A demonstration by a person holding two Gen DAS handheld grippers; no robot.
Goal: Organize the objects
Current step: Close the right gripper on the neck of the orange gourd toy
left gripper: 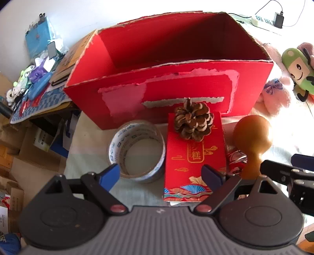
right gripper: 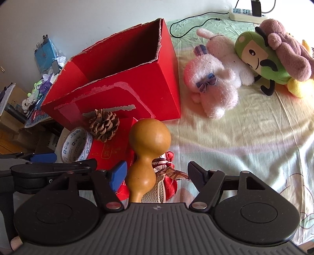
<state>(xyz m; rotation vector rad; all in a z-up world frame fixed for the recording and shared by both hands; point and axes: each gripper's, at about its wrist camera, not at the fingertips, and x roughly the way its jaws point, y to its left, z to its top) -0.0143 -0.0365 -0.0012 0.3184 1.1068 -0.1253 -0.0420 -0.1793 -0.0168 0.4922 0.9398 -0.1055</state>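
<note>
A large open red cardboard box (left gripper: 157, 86) (right gripper: 125, 84) stands on the bed. In front of it lie a roll of tape (left gripper: 137, 151) (right gripper: 76, 147), a flat red gift box (left gripper: 196, 158) (right gripper: 109, 151) with a pine cone (left gripper: 193, 121) (right gripper: 104, 124) on top, a brown gourd (left gripper: 252, 141) (right gripper: 147, 153) and a red patterned cloth item (right gripper: 166, 170). My left gripper (left gripper: 161, 174) is open above the tape and gift box, with nothing gripped. My right gripper (right gripper: 157, 174) is open around the gourd's lower part and the cloth, its pads apart from them.
Plush toys lie right of the box: a pink one (right gripper: 214, 82) and a green one (right gripper: 261, 58). A power strip (right gripper: 245, 13) with a cable sits at the back. Cluttered boxes and a desk (left gripper: 37, 94) stand left, beyond the bed's edge.
</note>
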